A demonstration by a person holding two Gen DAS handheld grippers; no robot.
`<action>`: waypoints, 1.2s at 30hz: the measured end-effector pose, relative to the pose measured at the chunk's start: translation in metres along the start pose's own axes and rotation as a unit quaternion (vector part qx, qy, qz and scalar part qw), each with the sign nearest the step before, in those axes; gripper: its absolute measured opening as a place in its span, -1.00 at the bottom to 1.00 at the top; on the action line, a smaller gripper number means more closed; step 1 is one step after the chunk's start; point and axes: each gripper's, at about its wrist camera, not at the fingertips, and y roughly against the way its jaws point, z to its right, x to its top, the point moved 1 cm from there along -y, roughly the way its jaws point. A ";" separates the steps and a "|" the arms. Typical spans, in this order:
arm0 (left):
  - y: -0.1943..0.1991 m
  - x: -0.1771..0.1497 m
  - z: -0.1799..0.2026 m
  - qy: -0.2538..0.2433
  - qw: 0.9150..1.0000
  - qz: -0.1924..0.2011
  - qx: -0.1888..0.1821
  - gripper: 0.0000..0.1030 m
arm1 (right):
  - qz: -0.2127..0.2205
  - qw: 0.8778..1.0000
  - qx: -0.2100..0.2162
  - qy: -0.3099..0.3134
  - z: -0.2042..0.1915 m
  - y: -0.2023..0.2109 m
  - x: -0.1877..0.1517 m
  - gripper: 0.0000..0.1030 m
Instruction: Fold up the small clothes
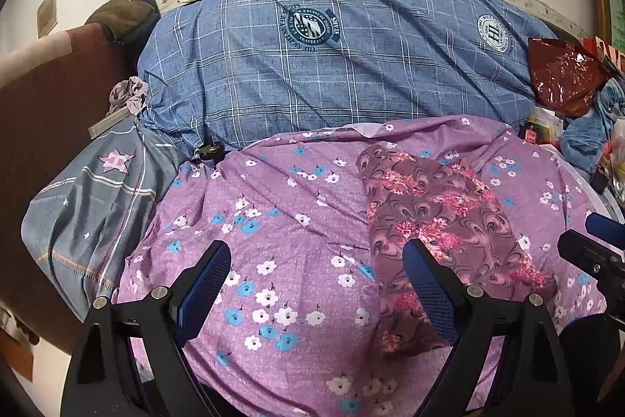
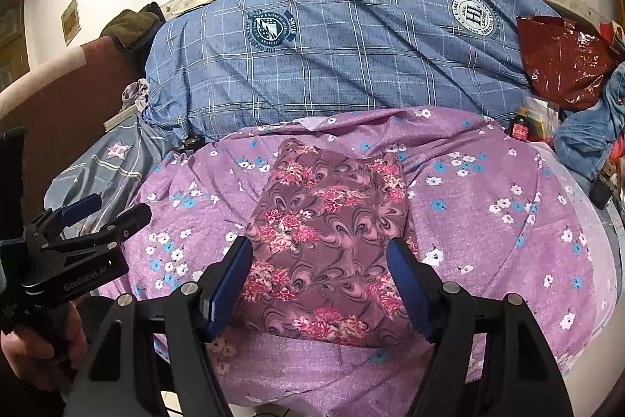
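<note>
A small maroon garment with pink flowers [image 2: 328, 241] lies folded in a neat rectangle on the purple floral bed cover [image 2: 488, 221]. In the left wrist view the garment [image 1: 441, 217] lies to the right, partly behind the right finger. My right gripper [image 2: 320, 253] is open and empty, its blue-padded fingers held above the garment's near half. My left gripper [image 1: 316, 256] is open and empty over the bare cover, left of the garment. It also shows from the side in the right wrist view [image 2: 105, 212], open.
A large blue plaid quilt [image 1: 332, 65] lies along the wall behind. A grey pillow [image 1: 93, 206] sits at the left by the brown headboard [image 1: 50, 112]. A red plastic bag [image 2: 562, 61], jeans [image 2: 586, 139] and clutter crowd the right side.
</note>
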 end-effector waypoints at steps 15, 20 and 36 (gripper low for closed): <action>0.009 -0.002 0.005 -0.011 1.000 0.021 -0.007 0.76 | 0.008 1.000 -0.010 0.003 0.003 0.001 0.003 0.42; 0.007 -0.002 0.004 -0.010 1.000 0.015 -0.006 0.76 | 0.007 1.000 -0.008 0.000 0.003 0.001 0.003 0.42; 0.002 -0.004 0.005 -0.013 1.000 0.008 -0.007 0.76 | 0.003 1.000 -0.009 0.002 0.004 0.000 0.000 0.42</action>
